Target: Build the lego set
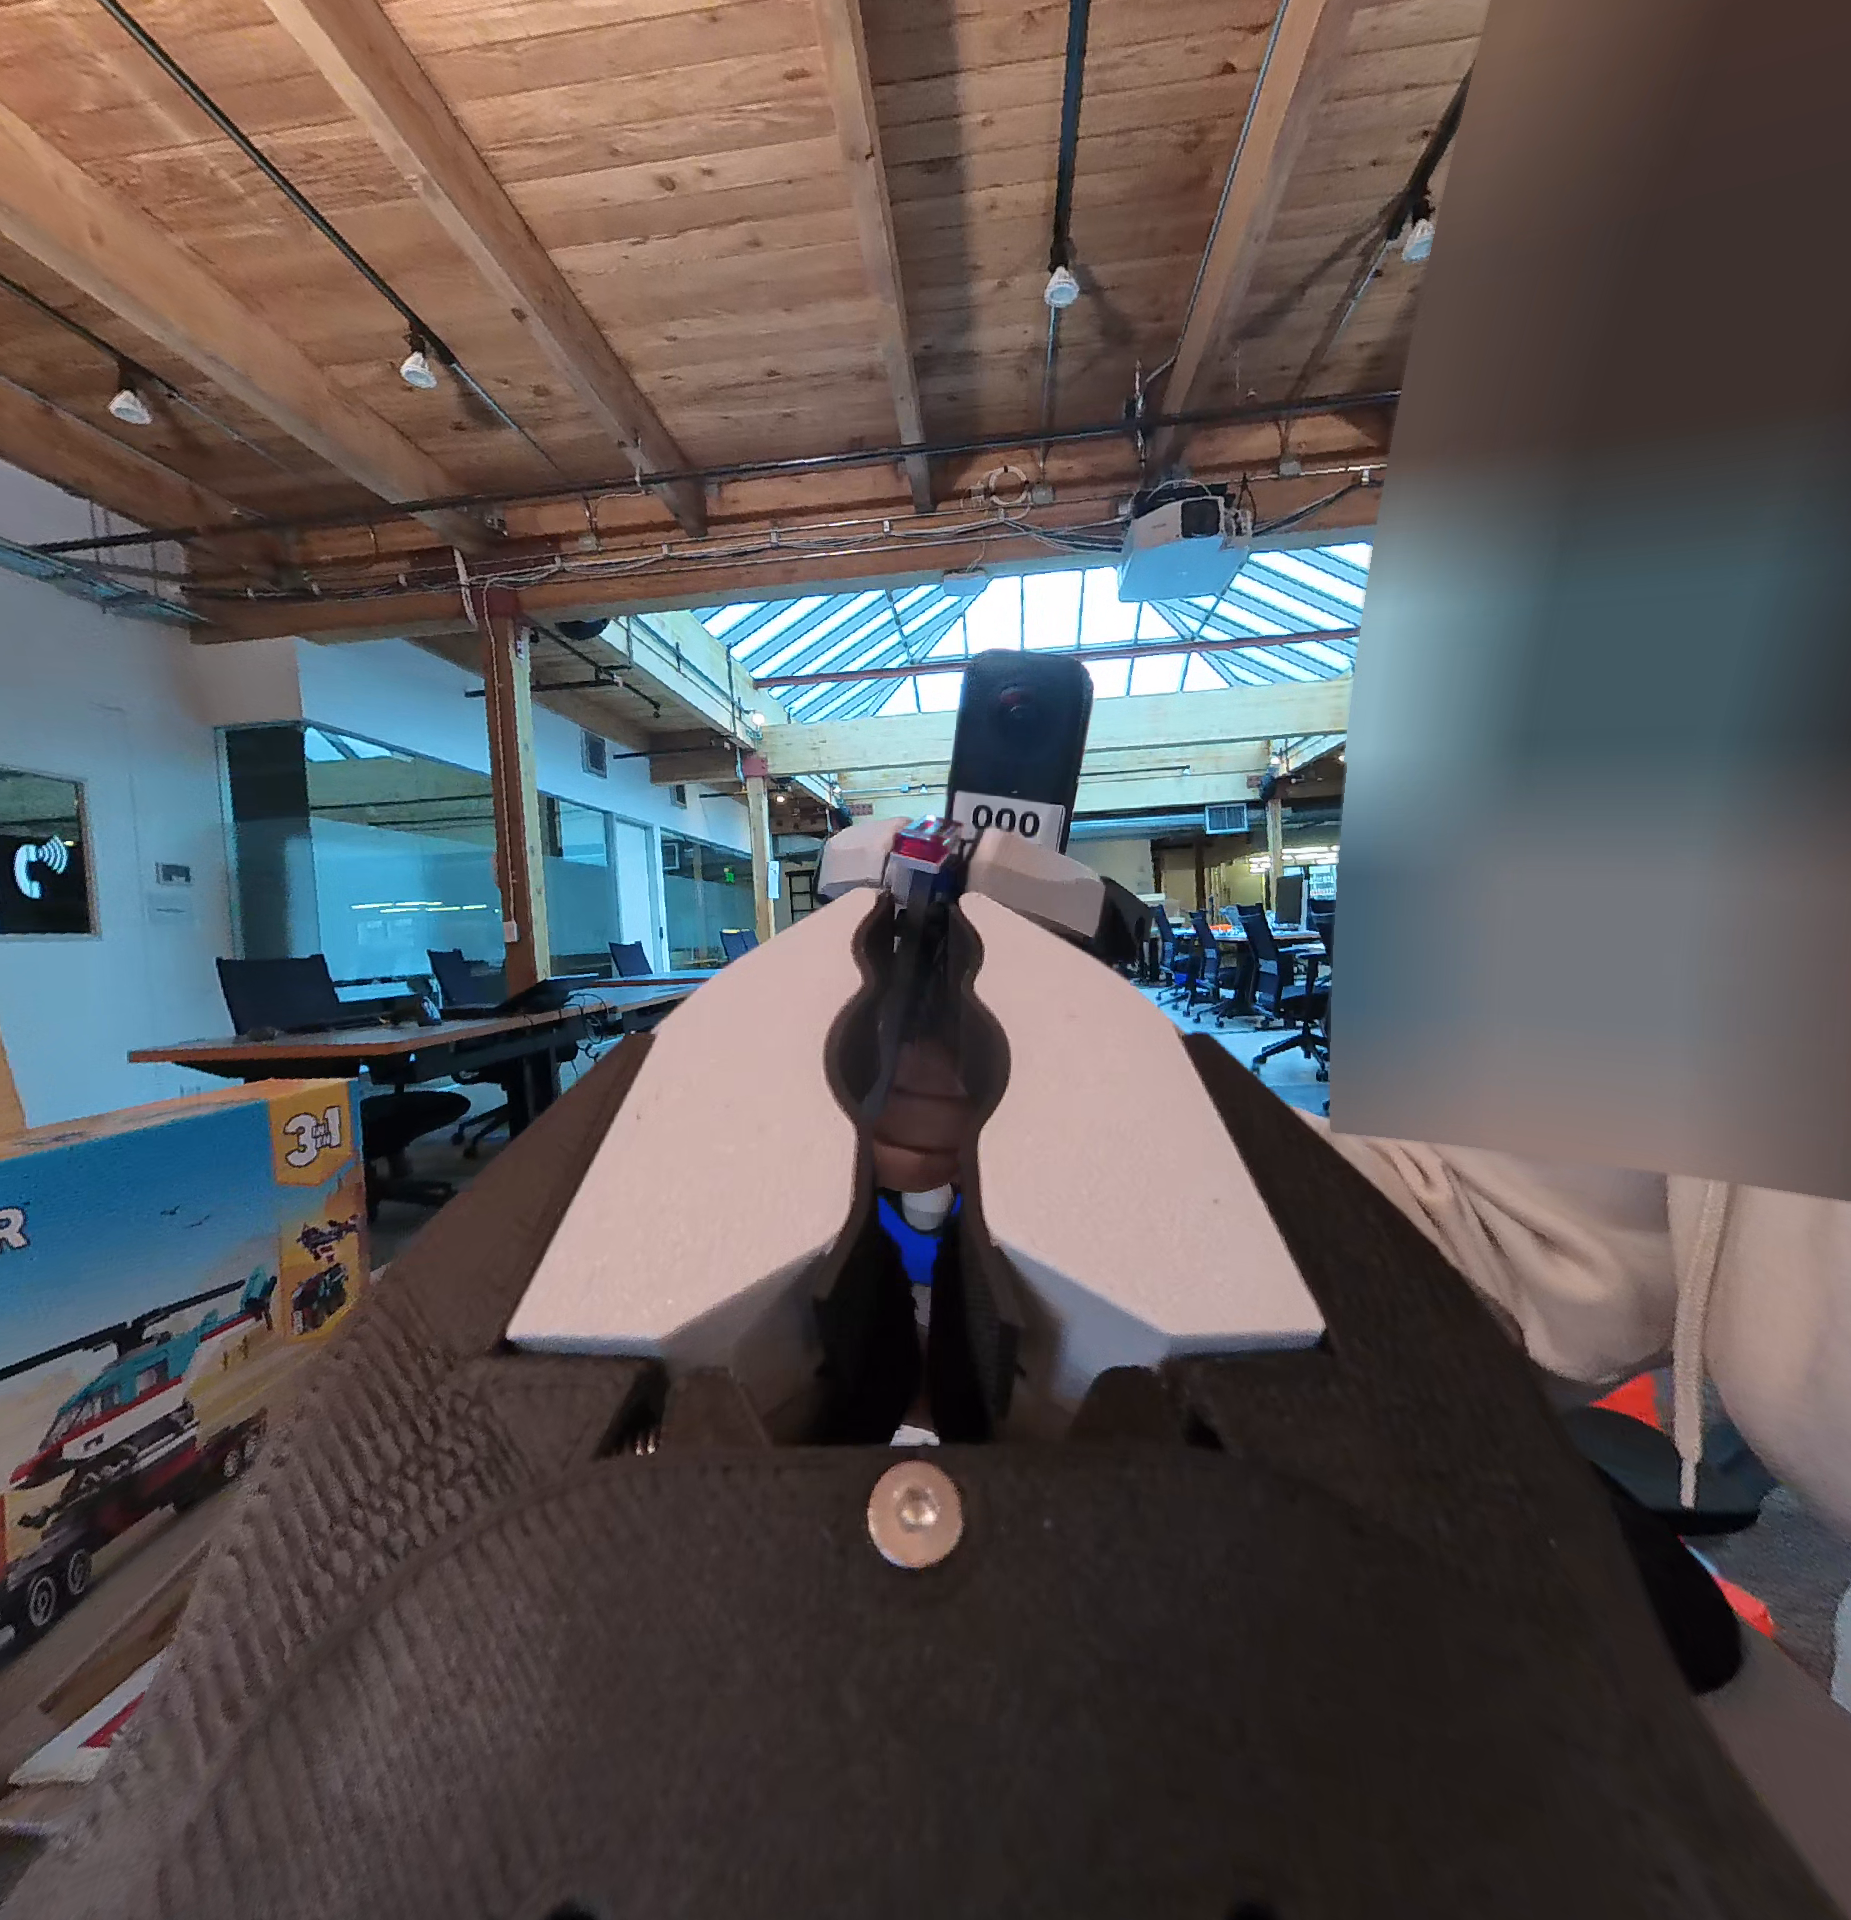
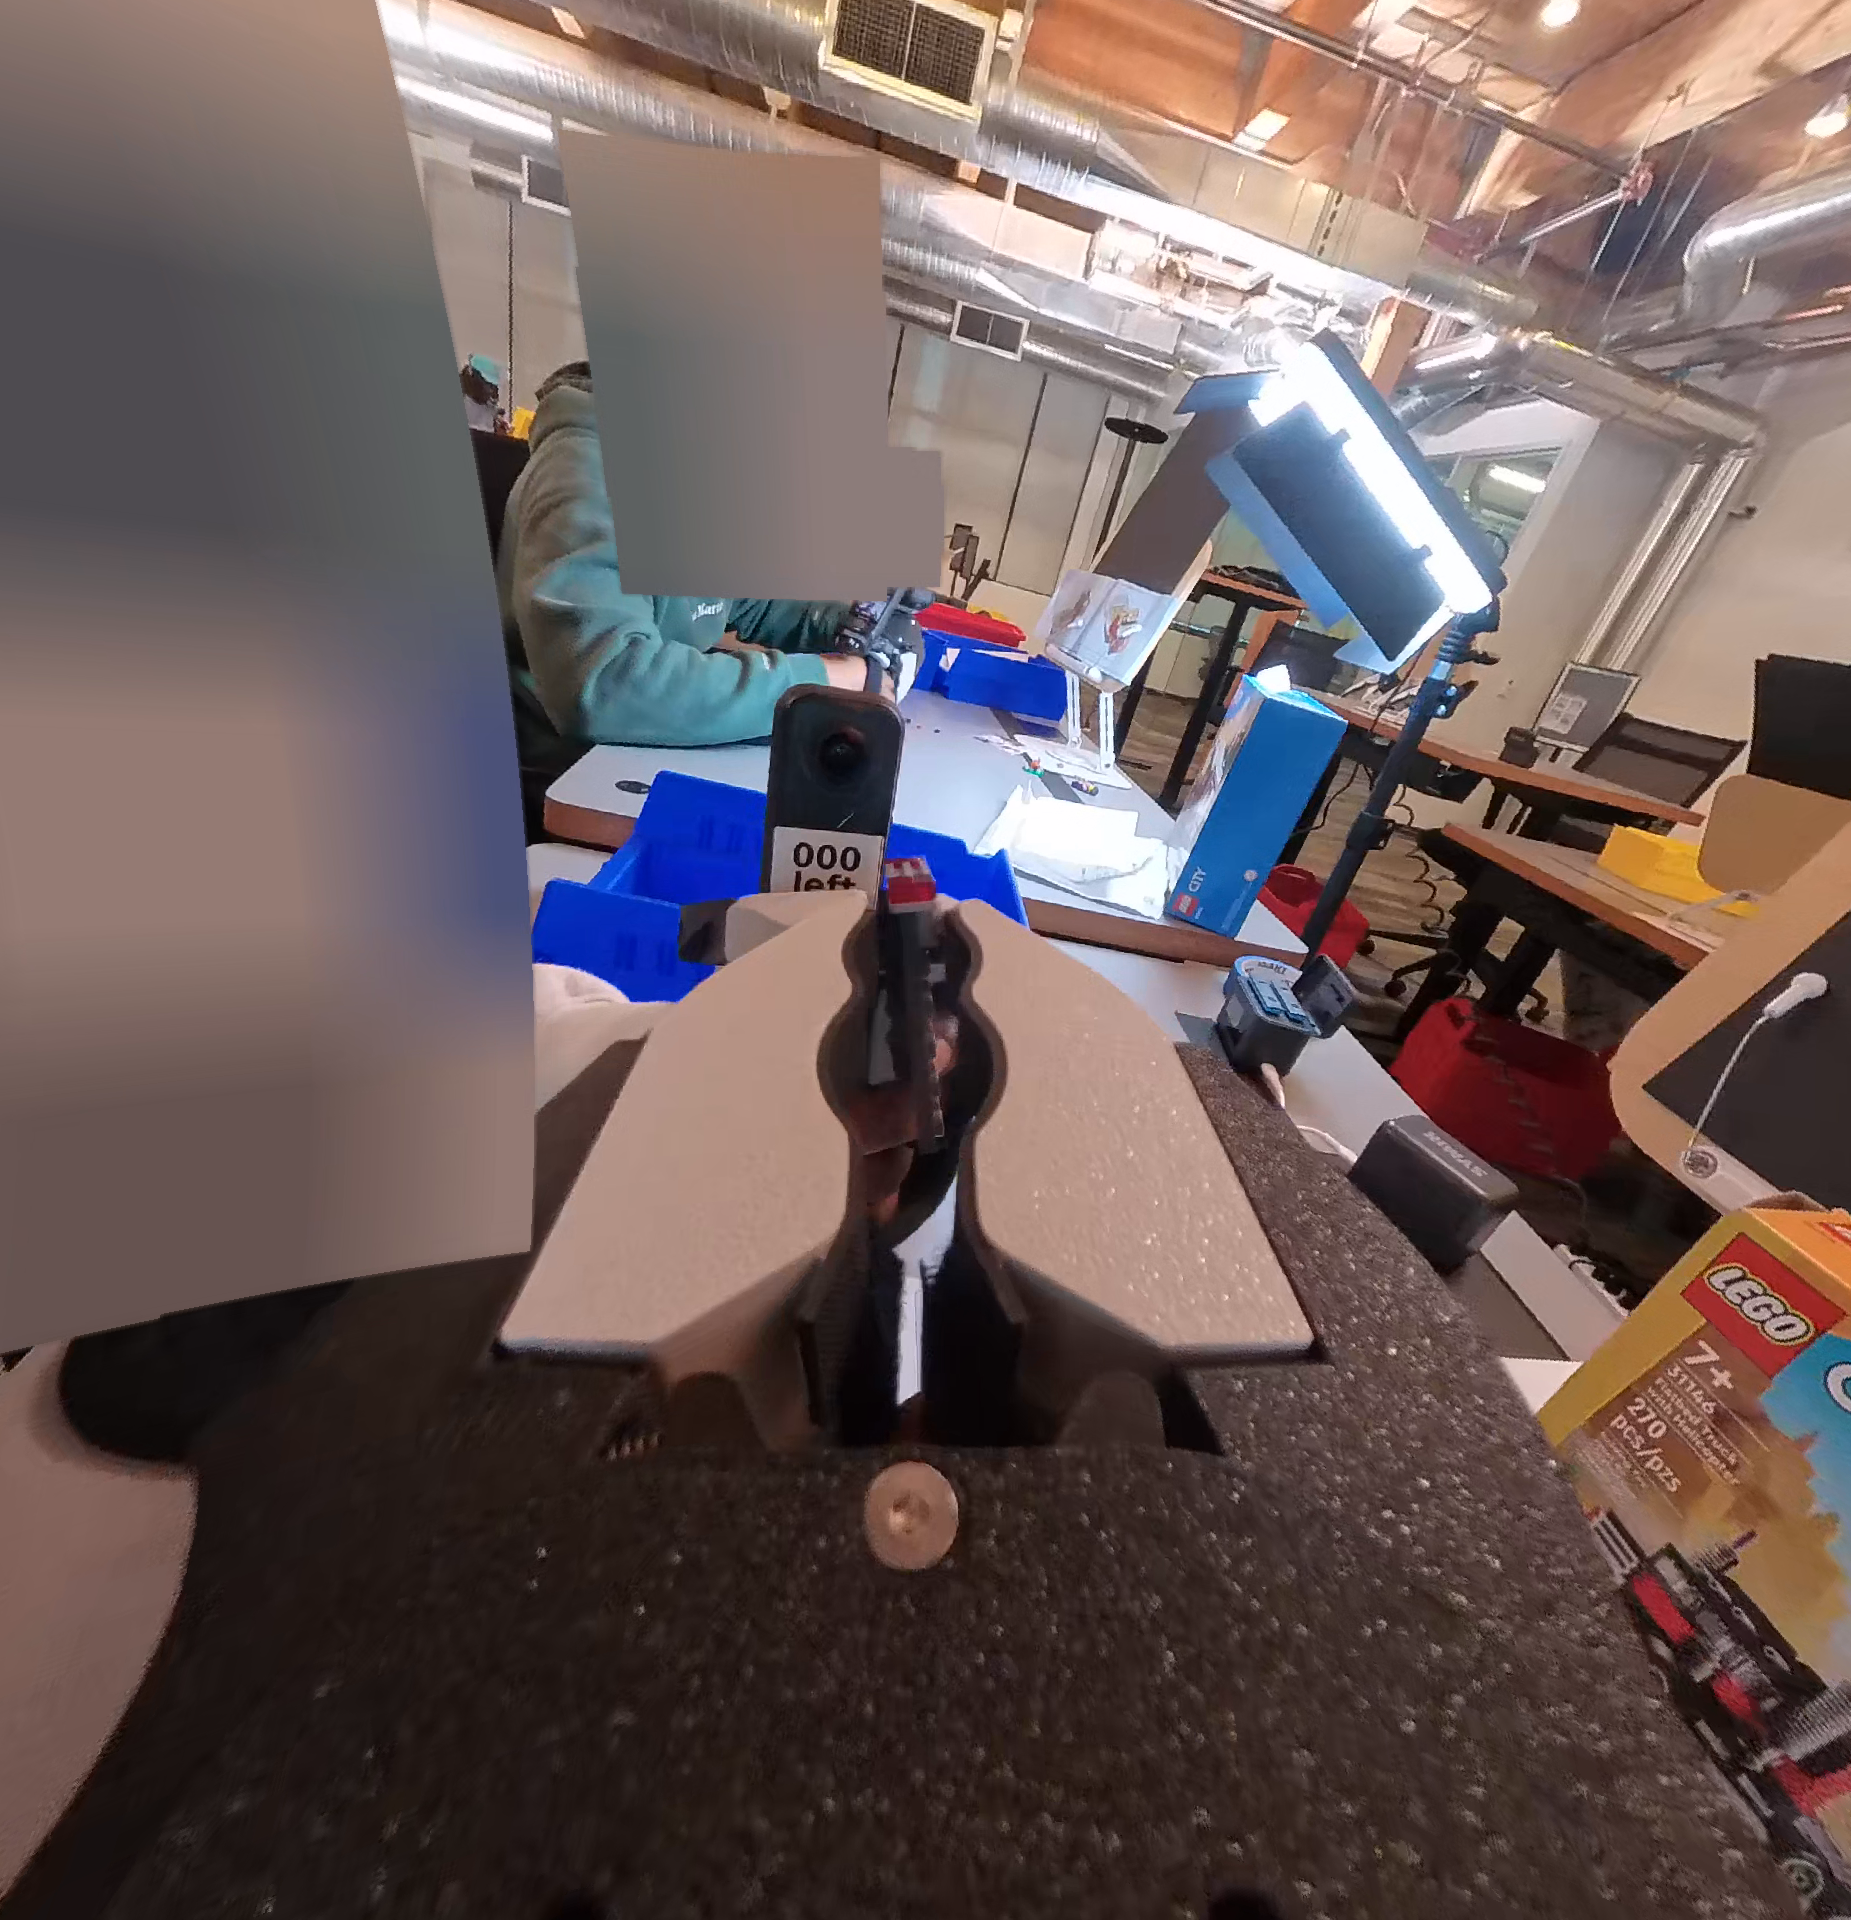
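Both tools are raised and face each other, tips nearly meeting. The left gripper [image 1: 916,914], with pale grey wedge-shaped fingers [image 1: 755,1122] on a dark textured body, has its jaws drawn in close, pinching a thin dark piece between the tips. The right gripper [image 2: 910,920], built alike with grey fingers [image 2: 1097,1143], is likewise clamped tight on a slim dark piece topped with red.

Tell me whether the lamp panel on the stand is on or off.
On. The lamp panel glows bright white along its edge in the right wrist view, brighter than its surroundings.
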Motion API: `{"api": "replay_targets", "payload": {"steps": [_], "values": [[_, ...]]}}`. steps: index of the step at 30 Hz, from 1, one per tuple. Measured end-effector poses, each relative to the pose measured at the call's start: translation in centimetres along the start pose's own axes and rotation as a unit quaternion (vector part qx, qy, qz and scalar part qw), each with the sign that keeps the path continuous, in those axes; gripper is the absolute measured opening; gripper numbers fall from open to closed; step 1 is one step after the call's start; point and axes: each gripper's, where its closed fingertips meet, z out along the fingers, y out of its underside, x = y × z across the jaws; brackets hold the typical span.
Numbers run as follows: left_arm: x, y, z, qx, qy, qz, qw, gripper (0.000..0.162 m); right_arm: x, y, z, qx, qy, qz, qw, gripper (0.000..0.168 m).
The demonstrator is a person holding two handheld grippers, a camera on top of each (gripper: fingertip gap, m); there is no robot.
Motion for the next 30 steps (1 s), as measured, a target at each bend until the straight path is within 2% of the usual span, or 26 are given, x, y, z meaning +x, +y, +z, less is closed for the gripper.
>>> {"api": "replay_targets", "payload": {"steps": [4,6,9,20,30], "values": [[-0.4,0.8,0.1,-0.025,-0.010,-0.006,1.000,0.010,0.4,0.7,-0.5,-0.016,0.000,0.000,1.000,0.011],[-0.5,0.8,0.0,-0.033,-0.014,0.002,0.999,0.017,0.2,0.7,-0.7,-0.012,-0.009,0.009,1.000,0.011],[-0.2,0.6,0.0,-0.042,0.001,0.013,0.999,0.012,0.1,0.9,-0.9,-0.014,-0.014,0.011,1.000,0.011],[0.3,0.8,-0.1,-0.068,0.007,0.046,0.997,0.011,-0.3,1.1,-0.7,-0.003,-0.028,0.025,0.999,0.011],[-0.5,1.8,-0.7,-0.069,0.000,0.005,0.998,0.011,0.5,2.5,-0.8,-0.003,-0.019,0.043,0.999,0.011]]}}
